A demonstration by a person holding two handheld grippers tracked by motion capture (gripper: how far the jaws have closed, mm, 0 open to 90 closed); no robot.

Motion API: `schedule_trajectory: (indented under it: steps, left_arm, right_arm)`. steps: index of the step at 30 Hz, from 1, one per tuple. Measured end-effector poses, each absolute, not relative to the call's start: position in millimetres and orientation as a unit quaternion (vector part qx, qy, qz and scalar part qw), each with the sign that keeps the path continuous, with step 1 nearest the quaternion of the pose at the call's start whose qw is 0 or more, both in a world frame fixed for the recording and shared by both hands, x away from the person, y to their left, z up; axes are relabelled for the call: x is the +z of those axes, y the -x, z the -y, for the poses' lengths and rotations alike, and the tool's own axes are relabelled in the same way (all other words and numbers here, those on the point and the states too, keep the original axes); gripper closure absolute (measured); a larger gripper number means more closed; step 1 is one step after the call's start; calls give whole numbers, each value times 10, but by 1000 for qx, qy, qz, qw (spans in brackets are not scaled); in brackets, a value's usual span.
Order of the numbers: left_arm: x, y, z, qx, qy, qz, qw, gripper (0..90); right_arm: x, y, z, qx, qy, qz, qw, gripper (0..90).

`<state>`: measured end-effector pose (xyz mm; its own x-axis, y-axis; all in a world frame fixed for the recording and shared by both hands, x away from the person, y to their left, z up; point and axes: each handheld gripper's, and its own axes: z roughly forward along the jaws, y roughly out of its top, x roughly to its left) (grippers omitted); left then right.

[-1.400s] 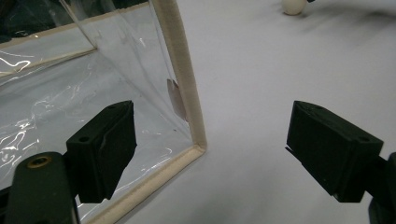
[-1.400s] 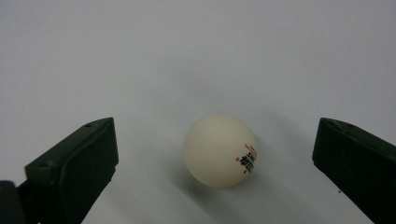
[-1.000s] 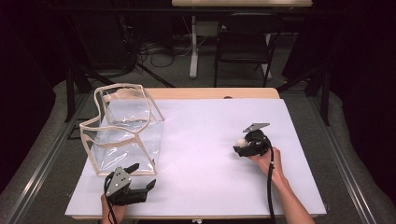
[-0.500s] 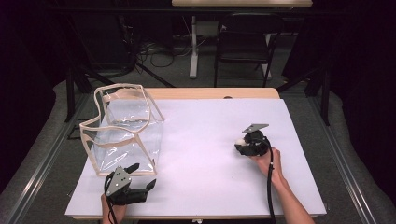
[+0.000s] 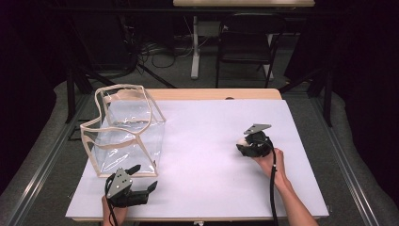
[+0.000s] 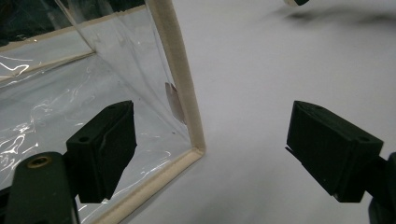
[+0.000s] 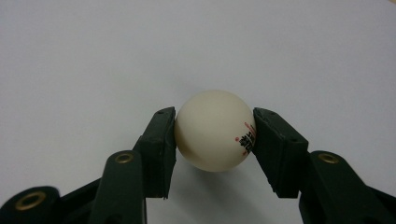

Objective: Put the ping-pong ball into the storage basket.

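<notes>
Now right claw (image 7: 215,133) clamping cream ball (image 7: 212,130), left claw (image 6: 210,149) agape — beside clear bag (image 6: 70,107)

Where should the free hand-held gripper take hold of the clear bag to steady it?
Grip the clear bag's cream-trimmed near corner edge, coming from the near side. The left hand-held gripper already straddles that stiff upright seam, jaws open; the clear walls look floppy.

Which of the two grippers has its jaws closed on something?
The right gripper: its jaws clamp a white ball. The left gripper stands open.
</notes>
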<state>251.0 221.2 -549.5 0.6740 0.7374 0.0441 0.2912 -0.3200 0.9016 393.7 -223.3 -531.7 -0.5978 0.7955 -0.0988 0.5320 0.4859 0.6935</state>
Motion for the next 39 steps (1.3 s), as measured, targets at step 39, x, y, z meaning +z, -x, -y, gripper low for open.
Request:
schedule_trajectory:
  steps: [39]
  left_arm:
    - [-5501, -2531, -2191, 226, -780, -329, 482, 159]
  right_arm:
    - [-4838, -3749, 2176, 357, -365, -828, 232, 508]
